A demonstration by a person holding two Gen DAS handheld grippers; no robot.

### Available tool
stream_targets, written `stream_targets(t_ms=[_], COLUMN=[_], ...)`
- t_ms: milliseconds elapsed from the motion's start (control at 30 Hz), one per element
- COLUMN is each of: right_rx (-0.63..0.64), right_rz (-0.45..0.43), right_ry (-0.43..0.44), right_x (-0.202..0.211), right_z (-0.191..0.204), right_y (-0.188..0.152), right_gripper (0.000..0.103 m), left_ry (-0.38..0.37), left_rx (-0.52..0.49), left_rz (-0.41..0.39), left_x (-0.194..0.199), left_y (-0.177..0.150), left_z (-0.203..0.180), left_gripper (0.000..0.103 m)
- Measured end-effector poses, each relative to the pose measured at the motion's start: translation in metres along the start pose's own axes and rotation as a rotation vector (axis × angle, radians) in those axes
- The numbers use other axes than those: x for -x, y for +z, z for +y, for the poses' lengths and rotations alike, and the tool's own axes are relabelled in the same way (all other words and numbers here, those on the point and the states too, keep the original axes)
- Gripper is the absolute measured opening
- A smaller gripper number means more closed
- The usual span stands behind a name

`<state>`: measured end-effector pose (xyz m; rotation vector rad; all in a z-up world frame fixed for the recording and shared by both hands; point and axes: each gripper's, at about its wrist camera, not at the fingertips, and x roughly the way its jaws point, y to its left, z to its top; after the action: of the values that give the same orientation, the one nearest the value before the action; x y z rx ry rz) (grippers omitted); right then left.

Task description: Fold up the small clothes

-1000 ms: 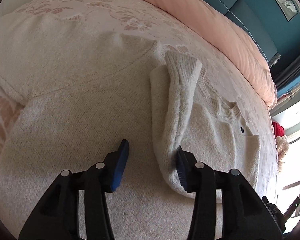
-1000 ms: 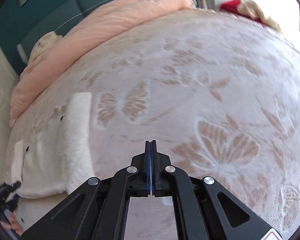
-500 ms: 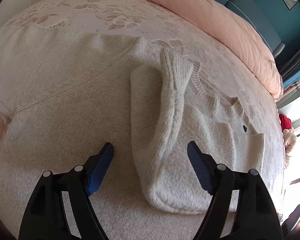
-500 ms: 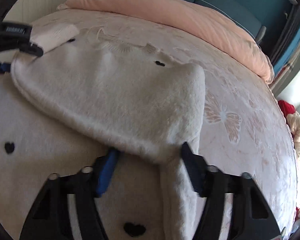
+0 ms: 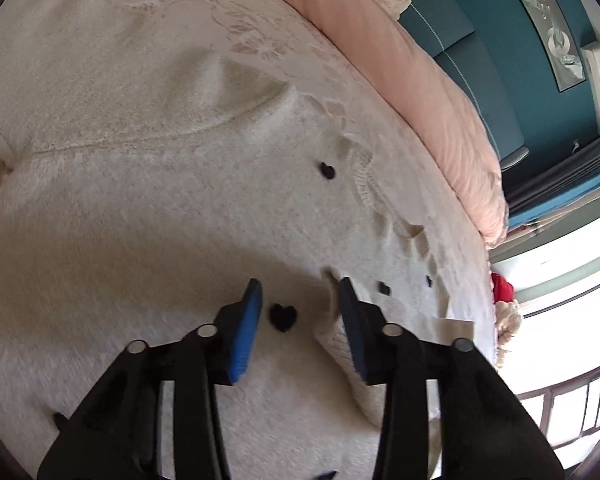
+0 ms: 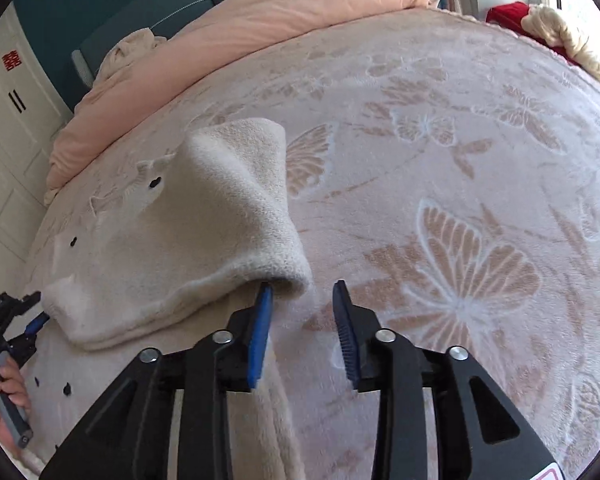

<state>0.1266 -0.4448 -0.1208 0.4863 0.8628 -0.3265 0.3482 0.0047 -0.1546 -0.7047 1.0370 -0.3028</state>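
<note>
A cream knit sweater point(image 5: 160, 200) with small black hearts lies spread on the bed. My left gripper point(image 5: 299, 282) hovers low over it with its jaws apart and closing. One black heart point(image 5: 283, 316) shows between them, and the right finger touches a folded edge. In the right wrist view a flap of the sweater point(image 6: 180, 248) lies folded over its body. My right gripper point(image 6: 302, 285) sits at the flap's near corner, jaws opening, with only bedspread between them. The left gripper point(image 6: 4, 320) and a hand point(image 6: 4, 392) show at the left edge.
The pink butterfly-patterned bedspread point(image 6: 460, 240) stretches to the right of the sweater. A peach duvet point(image 5: 400, 60) is bunched along the far side against a teal headboard point(image 5: 480, 60). A red and cream item point(image 6: 540, 24) lies at the far corner. White wardrobe doors point(image 6: 8, 120) stand at left.
The right gripper's jaws went from shut over bare bedspread to apart beside the folded flap. The left gripper shifted from the folded sleeve to a heart-patterned part, and its jaws narrowed.
</note>
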Motion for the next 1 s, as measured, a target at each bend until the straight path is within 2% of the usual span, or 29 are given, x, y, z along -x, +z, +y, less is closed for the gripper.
stream_targets(t_ms=[33,67,100,167,200,233,267,300,333,400,467,500,533,567,600,633,667,700,733,800,900,1000], right_rx=[0.003,-0.001,-0.008,-0.008,0.000,0.009,0.017,0.027,0.035,0.044,0.041,0.043,0.046,0.046,0.042,0.039,0.047,0.066,0.087,0.123,0.148,0.141], right_rz=[-0.014,-0.021,-0.023,-0.011,0.000,0.007,0.014,0.018,0.018,0.014,0.018,0.028,0.040,0.056,0.063,0.055,0.041,0.028,0.018,0.011,0.025,0.087], right_ry=[0.009,0.029,0.050,0.087,0.093,0.092,0.092,0.094,0.094,0.104,0.112,0.109,0.099,0.091,0.093,0.103,0.115,0.120,0.126,0.154,0.219,0.344], right_x=[0.009,0.016,0.022,0.029,0.031,0.032,0.034,0.036,0.040,0.046,0.049,0.047,0.044,0.039,0.037,0.038,0.040,0.042,0.042,0.038,0.028,0.013], right_z=[0.003,0.005,0.008,0.015,0.020,0.024,0.028,0.031,0.035,0.038,0.038,0.038,0.038,0.038,0.038,0.040,0.044,0.050,0.057,0.072,0.096,0.128], right_y=[-0.005,-0.009,-0.016,-0.028,-0.034,-0.041,-0.048,-0.054,-0.061,-0.072,-0.080,-0.083,-0.086,-0.087,-0.087,-0.084,-0.079,-0.072,-0.066,-0.052,-0.041,-0.039], right_gripper=[0.039,0.039,0.041,0.042,0.042,0.042,0.042,0.042,0.042,0.042,0.046,0.047,0.047,0.047,0.047,0.047,0.047,0.047,0.047,0.047,0.047,0.048], left_ry=[-0.001,-0.005,-0.010,0.005,0.012,-0.005,-0.025,-0.076,-0.125,-0.158,-0.144,-0.098,-0.012,0.063,0.120,0.152,0.122,0.092,0.093,0.058,-0.003,-0.056], left_rx=[-0.002,-0.004,-0.003,-0.002,-0.008,-0.026,-0.041,-0.047,-0.062,-0.164,-0.231,-0.250,-0.262,-0.248,-0.210,-0.164,-0.134,-0.117,-0.106,-0.080,-0.033,0.039], left_rz=[0.010,0.030,0.061,0.106,0.095,0.094,0.120,0.138,0.111,0.006,-0.061,-0.073,-0.048,0.025,0.095,0.120,0.104,0.073,0.053,0.045,0.067,0.125], left_x=[-0.001,-0.007,-0.015,-0.036,-0.039,-0.043,-0.046,-0.046,-0.035,-0.007,0.012,0.010,-0.002,-0.019,-0.030,-0.033,-0.026,-0.017,-0.008,0.007,0.023,0.021], left_y=[-0.003,-0.009,-0.009,-0.012,-0.013,-0.013,-0.010,-0.007,-0.002,0.006,0.015,0.019,0.022,0.025,0.026,0.026,0.025,0.024,0.023,0.016,-0.009,-0.031], left_z=[-0.007,-0.016,-0.021,-0.029,-0.034,-0.040,-0.045,-0.052,-0.059,-0.078,-0.085,-0.081,-0.073,-0.059,-0.041,-0.027,-0.017,-0.010,-0.006,0.001,0.006,0.013], left_gripper=[0.071,0.078,0.083,0.082,0.071,0.038,0.022,0.013,0.013,0.013,0.013,0.018,0.021,0.021,0.020,0.021,0.021,0.027,0.035,0.037,0.053,0.053])
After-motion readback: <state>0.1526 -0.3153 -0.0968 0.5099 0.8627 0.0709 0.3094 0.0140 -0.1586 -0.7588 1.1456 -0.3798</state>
